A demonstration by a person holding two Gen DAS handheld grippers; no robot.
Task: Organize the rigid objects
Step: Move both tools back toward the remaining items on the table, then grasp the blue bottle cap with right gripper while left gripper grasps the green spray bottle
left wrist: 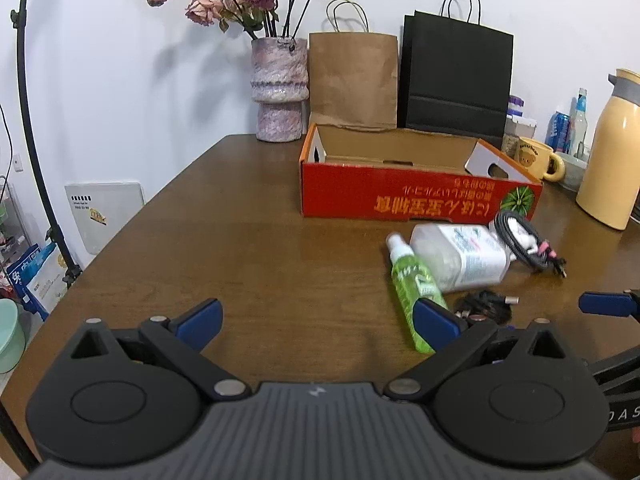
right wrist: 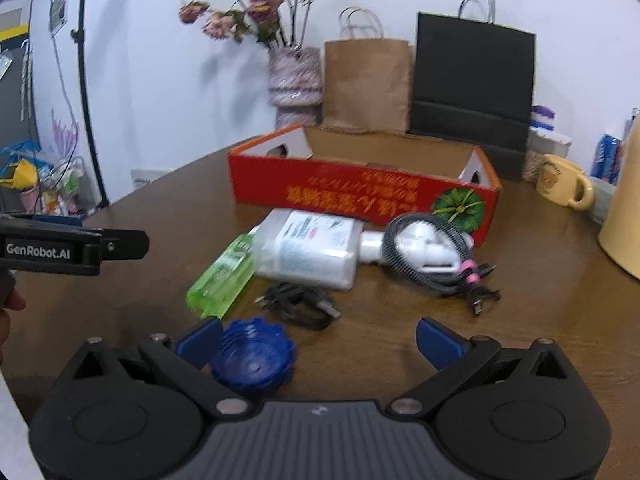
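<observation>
Clutter sits mid-table point(left wrist: 240, 216) in front of the red box point(left wrist: 416, 196), which is open-topped with nothing visible inside. Green spray bottle point(right wrist: 222, 276) lies on its side touching the white pump bottle point(right wrist: 308, 250), also lying down. Grey cable point(right wrist: 436, 254) is looped around the pump head, just beside the box front. Black cable point(right wrist: 300, 304) is coiled just in front of the white bottle. Blue lid point(right wrist: 252, 356) is nearest, touching the inner face of the right gripper's point(right wrist: 320, 344) left finger. Right fingers spread wide, pinching nothing. Left gripper point(left wrist: 318, 324) fingers also spread, low over bare table, right fingertip overlapping the green bottle's base in view; can't tell contact. Vase point(left wrist: 280, 88), two paper bags, mug point(left wrist: 536, 158), thermos point(left wrist: 612, 152) behind the box.
</observation>
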